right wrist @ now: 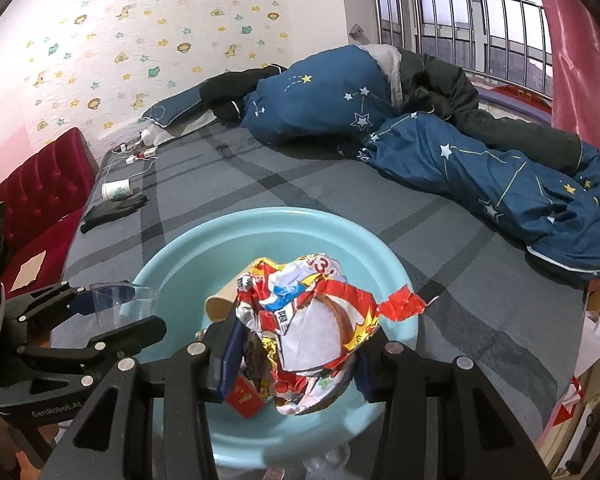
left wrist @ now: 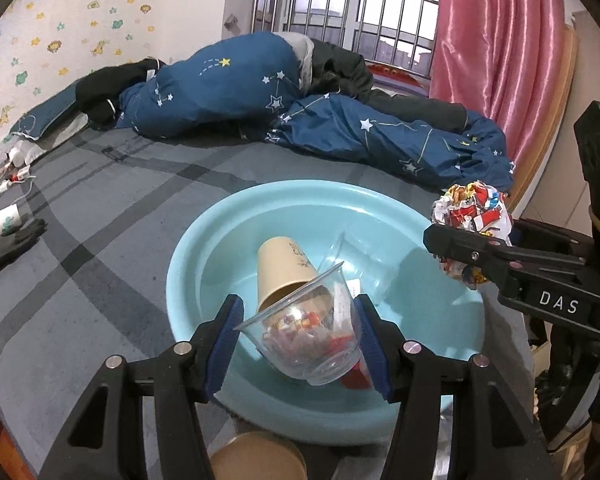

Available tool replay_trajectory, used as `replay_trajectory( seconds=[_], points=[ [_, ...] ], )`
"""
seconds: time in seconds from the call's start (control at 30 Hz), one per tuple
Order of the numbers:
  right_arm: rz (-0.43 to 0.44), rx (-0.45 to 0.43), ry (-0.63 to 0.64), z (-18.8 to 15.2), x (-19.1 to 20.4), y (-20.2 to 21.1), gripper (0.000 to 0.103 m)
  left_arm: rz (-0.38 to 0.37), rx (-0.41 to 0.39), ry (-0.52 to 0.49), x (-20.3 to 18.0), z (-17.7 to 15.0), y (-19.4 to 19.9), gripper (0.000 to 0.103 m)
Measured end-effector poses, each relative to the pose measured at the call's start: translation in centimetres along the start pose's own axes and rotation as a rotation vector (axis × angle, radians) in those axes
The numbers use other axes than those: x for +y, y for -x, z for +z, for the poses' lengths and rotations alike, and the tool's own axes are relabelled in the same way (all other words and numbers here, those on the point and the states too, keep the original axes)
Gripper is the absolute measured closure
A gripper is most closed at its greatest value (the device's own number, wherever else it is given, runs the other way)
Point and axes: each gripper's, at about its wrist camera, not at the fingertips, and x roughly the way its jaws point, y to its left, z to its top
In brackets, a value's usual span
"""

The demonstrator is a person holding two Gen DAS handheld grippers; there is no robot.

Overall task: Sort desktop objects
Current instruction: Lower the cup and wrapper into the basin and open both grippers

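A light blue basin [left wrist: 204, 248] sits on the grey bed; it also shows in the right wrist view [right wrist: 172, 264]. In it lie a tan paper cup [left wrist: 284, 272] on its side and a clear plastic cup [left wrist: 364, 256]. My left gripper [left wrist: 300, 340] is shut on a clear plastic cup [left wrist: 312, 332] holding red and white scraps, tilted over the basin. My right gripper [right wrist: 292, 356] is shut on a crumpled red, white and yellow wrapper [right wrist: 316, 320], held over the basin. The wrapper [left wrist: 472, 208] and right gripper [left wrist: 460, 244] show at the right of the left wrist view.
A white paper cup [left wrist: 4, 220] and a black glove [left wrist: 8, 248] lie at the bed's left edge. A blue star-print duvet [left wrist: 236, 88] and dark clothes lie at the back. A red padded headboard [right wrist: 40, 192] stands left. Another tan cup [left wrist: 256, 456] is below the basin.
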Motion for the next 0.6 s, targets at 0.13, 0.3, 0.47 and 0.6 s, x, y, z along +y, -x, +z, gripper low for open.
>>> replay_trajectory(
  seconds=[0.13,0.3,0.47,0.6],
  points=[
    [0.006,0.006,-0.007,0.7,-0.4,-1.2,0.055,-0.004,0.019,0.005,0.4,0.4,-1.2,0.042],
    [0.012,0.023,-0.019,1.4,-0.7,-2.9,0.055,-0.008,0.042,0.017,0.9,1.0,-2.6,0.042],
    [0.016,0.035,-0.013,1.8,-0.6,-4.2,0.055,-0.011,0.061,0.017,1.2,1.4,-3.7,0.042],
    [0.019,0.044,-0.018,1.8,-0.7,-5.1,0.055,-0.014,0.077,0.024,1.4,1.4,-4.5,0.042]
  ],
)
